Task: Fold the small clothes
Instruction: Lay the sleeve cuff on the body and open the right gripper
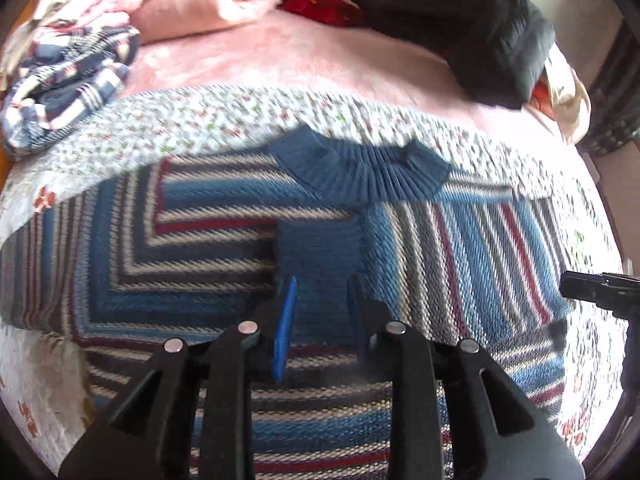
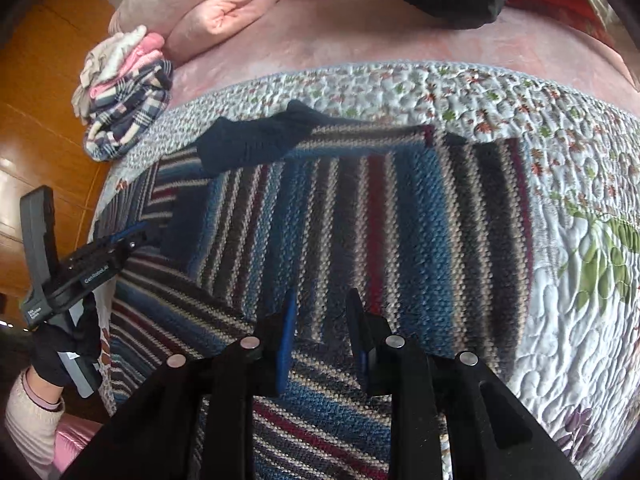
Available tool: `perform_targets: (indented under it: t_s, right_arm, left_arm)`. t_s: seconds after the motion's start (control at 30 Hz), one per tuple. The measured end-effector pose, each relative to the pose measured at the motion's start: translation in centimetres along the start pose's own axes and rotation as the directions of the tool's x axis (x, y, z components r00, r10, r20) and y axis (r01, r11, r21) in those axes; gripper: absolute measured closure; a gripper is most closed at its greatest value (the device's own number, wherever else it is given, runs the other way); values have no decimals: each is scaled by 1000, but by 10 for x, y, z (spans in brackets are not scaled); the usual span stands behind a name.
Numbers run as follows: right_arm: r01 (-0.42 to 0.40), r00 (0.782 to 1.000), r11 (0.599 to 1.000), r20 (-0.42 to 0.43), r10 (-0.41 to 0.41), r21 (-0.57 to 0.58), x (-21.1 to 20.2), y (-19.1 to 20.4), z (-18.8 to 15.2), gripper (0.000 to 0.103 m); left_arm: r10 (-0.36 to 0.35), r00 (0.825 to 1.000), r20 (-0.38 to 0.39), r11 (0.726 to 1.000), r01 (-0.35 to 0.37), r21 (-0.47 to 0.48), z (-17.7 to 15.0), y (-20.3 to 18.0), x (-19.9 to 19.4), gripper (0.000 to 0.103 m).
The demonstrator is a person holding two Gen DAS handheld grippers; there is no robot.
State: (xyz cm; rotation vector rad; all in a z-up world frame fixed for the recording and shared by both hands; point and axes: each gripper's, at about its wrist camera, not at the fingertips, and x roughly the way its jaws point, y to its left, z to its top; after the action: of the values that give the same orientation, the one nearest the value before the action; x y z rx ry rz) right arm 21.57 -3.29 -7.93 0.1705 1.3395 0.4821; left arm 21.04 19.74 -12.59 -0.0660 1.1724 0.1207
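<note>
Left wrist view: the left hand-held gripper [image 1: 320, 292] hovers over the middle of a striped knit sweater [image 1: 200, 240], fingers apart with nothing between them. The sweater fills the centre and lower frame, spread on a floral quilt [image 1: 200, 128] on the bed, likely because a flat layout makes clean creases. Both sleeves appear already turned in, their stripes running across the body's stripes and meeting near the blue cuff under the fingertips. The ribbed blue collar [image 1: 372, 168] points toward the top of the frame. A stack of folded clothes [image 1: 68, 80] sits at upper left, probably parked clear of the working area. The other tool's tip shows at the right edge.

Right wrist view: the right hand-held gripper [image 2: 320, 320] also stands parted and empty above the folded-in sleeve. At left, a gloved hand [image 2: 60, 356] holds the left tool low by the sweater's far side. Both seem poised for the next fold, probably hem toward collar. The folded stack [image 2: 124, 104] lies at upper left beside a pink pillow [image 2: 208, 8].
</note>
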Motion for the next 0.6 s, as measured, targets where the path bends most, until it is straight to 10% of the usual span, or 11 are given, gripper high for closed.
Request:
perform_targets:
  t_s: [0.43, 0.6]
  right_arm:
    - [50, 998, 993, -31, -47, 106, 27, -7, -10, 75]
    - [-6, 999, 999, 41, 4, 50, 5, 28, -7, 60]
  left_arm:
    - [-54, 995, -79, 998, 51, -36, -6, 28, 9, 74]
    - [-30, 999, 43, 997, 33, -73, -12, 106, -67, 35]
